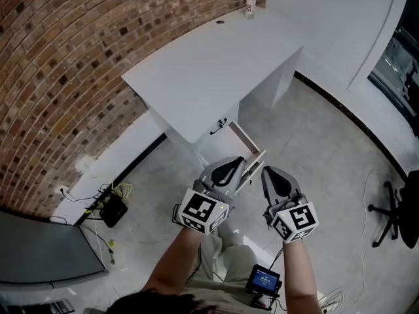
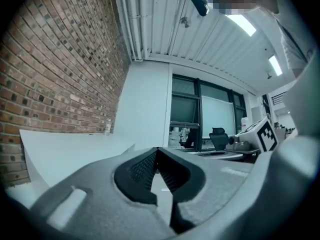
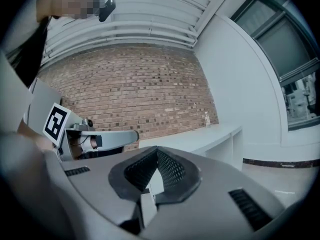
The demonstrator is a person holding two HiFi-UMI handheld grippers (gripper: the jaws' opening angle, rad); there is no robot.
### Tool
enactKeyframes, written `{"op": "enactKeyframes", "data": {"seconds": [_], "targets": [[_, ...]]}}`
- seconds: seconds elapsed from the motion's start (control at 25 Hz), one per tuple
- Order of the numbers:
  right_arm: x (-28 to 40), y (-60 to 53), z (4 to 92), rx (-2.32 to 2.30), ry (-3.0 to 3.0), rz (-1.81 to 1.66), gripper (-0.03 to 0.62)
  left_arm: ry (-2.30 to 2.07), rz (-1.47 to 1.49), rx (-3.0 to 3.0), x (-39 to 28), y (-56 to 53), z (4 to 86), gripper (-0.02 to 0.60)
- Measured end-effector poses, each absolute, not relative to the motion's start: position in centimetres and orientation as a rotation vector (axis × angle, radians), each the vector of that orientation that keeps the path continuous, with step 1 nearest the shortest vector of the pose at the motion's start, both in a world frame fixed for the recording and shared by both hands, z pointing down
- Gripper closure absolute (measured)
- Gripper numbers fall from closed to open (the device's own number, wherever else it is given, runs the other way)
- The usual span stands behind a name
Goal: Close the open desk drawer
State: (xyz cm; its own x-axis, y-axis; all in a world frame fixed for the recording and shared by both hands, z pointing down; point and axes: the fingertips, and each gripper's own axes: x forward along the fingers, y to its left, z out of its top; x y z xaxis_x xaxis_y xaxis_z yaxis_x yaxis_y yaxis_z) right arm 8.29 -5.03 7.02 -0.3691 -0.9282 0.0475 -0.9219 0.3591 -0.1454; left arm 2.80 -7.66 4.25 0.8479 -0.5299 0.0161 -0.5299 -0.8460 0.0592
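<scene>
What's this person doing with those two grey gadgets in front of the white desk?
A person stands at a white desk beside a brick wall and holds a grey two-jaw gripper in each hand. The desk's white drawer, edged in pale wood, is pulled open. The left gripper and the right gripper are just in front of it, both shut and empty. Whether either touches the drawer cannot be told.

One white desk (image 1: 209,70); one open drawer (image 1: 247,140); one clear bottle (image 1: 250,4); two grippers, namely the left gripper (image 1: 237,163) and the right gripper (image 1: 267,171); one black office chair (image 1: 410,205); one small lit screen (image 1: 264,281); one black box (image 1: 112,209).
</scene>
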Motion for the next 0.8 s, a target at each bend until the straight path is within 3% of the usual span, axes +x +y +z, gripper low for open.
{"op": "enactKeyframes", "data": {"seconds": [0.48,0.8], "targets": [[10.1,-9.8,27.8,-1.772,2.626,-0.235,0.582,-0.765,0.016,3.062,5.8,-11.9,22.5,0.577],[11.0,-13.5,36.8,-1.791,2.678,-0.198,0.58,-0.757,-0.01,3.104,6.2,-15.2,30.2,0.577]]}}
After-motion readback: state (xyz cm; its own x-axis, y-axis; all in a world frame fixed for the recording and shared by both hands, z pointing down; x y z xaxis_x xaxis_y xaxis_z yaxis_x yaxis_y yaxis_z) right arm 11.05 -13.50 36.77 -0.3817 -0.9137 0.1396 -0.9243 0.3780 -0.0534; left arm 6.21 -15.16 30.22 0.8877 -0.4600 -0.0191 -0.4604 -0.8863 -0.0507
